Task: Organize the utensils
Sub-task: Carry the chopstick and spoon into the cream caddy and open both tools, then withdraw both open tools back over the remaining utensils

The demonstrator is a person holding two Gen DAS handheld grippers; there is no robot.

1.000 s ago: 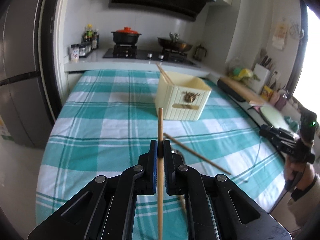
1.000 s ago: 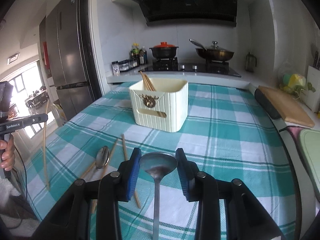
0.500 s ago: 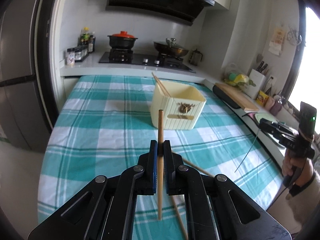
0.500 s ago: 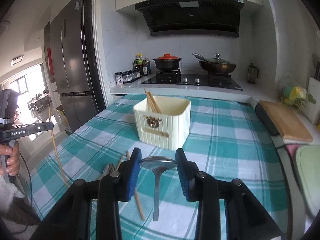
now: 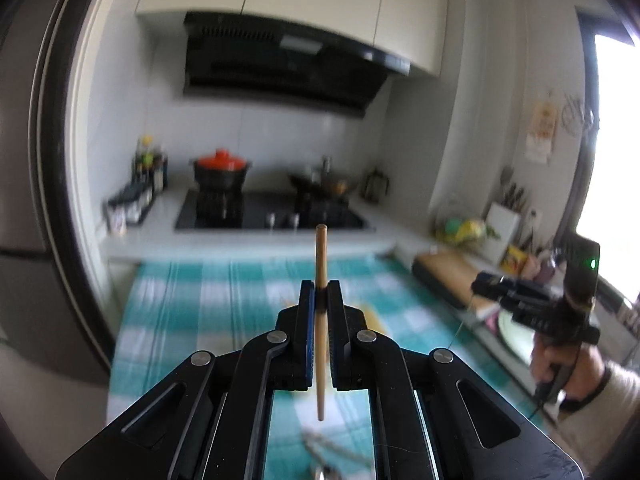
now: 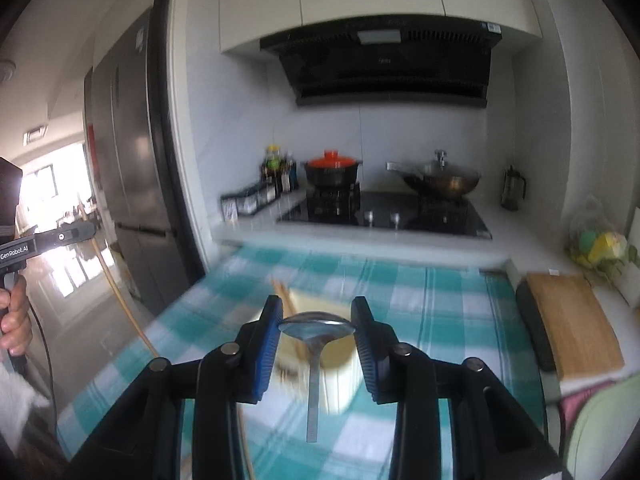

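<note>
My left gripper (image 5: 320, 294) is shut on a wooden chopstick (image 5: 321, 264) that stands upright between the pads, high above the checked table. My right gripper (image 6: 318, 322) is shut on a metal spoon (image 6: 316, 330), gripped by its bowl with the handle hanging down. The cream utensil box (image 6: 340, 376) sits just beyond and below the right gripper, with chopsticks (image 6: 282, 292) leaning inside it. In the left wrist view the box is mostly hidden behind the gripper. The left gripper with its chopstick (image 6: 116, 292) shows at the left of the right wrist view.
The teal checked tablecloth (image 5: 208, 300) covers the table. A stove with a red-lidded pot (image 6: 332, 168) and a wok (image 6: 440, 180) stands behind. A cutting board (image 6: 572, 320) lies at the right. Another utensil (image 5: 320, 470) lies low on the cloth, blurred.
Both grippers have risen and tilted up with their utensils, so the table sinks in both views. The right gripper has come closer to the box.
</note>
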